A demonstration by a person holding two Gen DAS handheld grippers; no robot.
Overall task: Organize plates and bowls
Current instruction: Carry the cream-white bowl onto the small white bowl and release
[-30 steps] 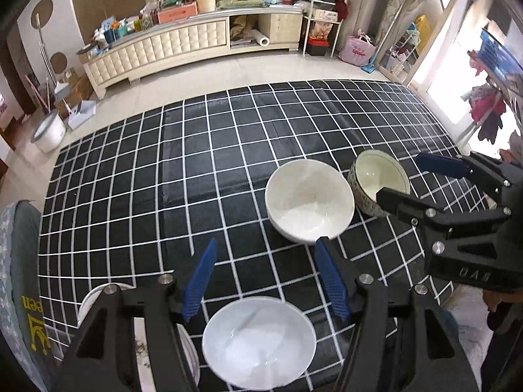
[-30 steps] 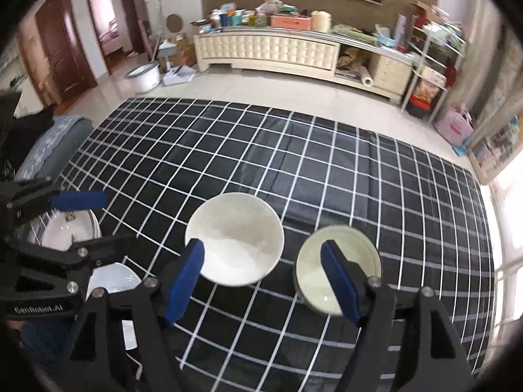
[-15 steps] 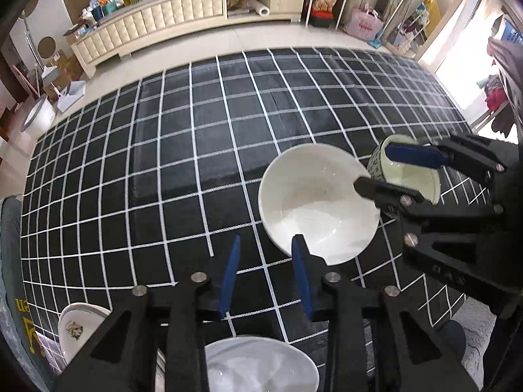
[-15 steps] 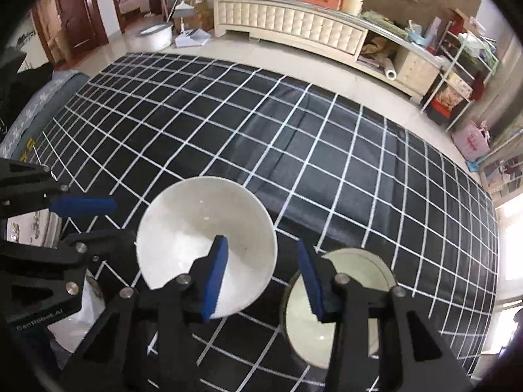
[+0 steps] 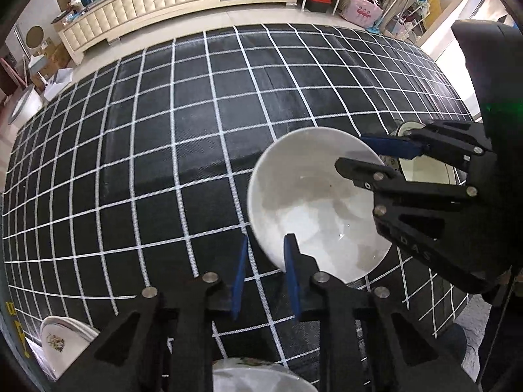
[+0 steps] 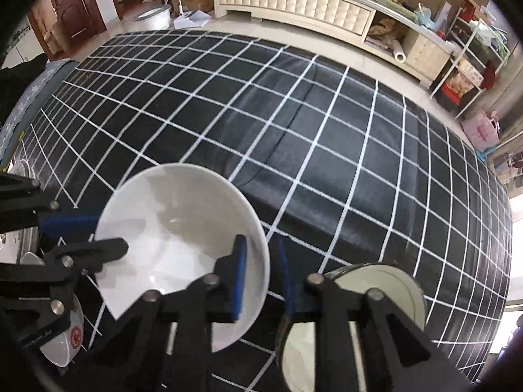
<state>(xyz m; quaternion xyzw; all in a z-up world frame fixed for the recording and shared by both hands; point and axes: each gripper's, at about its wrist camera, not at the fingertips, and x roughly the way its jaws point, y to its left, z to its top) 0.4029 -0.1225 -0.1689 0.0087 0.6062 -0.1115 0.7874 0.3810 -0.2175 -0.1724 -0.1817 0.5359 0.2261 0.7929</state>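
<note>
At the counter's (image 5: 183, 137) near left corner a stack of plates (image 5: 65, 346) sits apart from everything else, probably the pile the dishes are being gathered into. Just right of it, at the near edge, part of another white dish (image 5: 255, 375) shows below the left gripper (image 5: 264, 261).

The left gripper's jaws are closing at a narrow gap over the near-left rim of the large white bowl (image 5: 310, 212), one blue pad outside the wall and one inside; whether the pads press on the rim yet cannot be told. The bowl stands on the checked cloth toward the near right part of the counter.

The right gripper (image 6: 261, 268) has narrowed on the opposite rim of the same bowl (image 6: 183, 228), again with one pad inside and one outside, and looks clamped. Taking the bowl at two opposite points would keep a wide, smooth dish level and stop it slipping from a thin rim pinch.

Farthest right, a smaller cream bowl (image 6: 359, 310) with a dark outer wall stands just beside the white one, untouched, and likely waits its turn.
</note>
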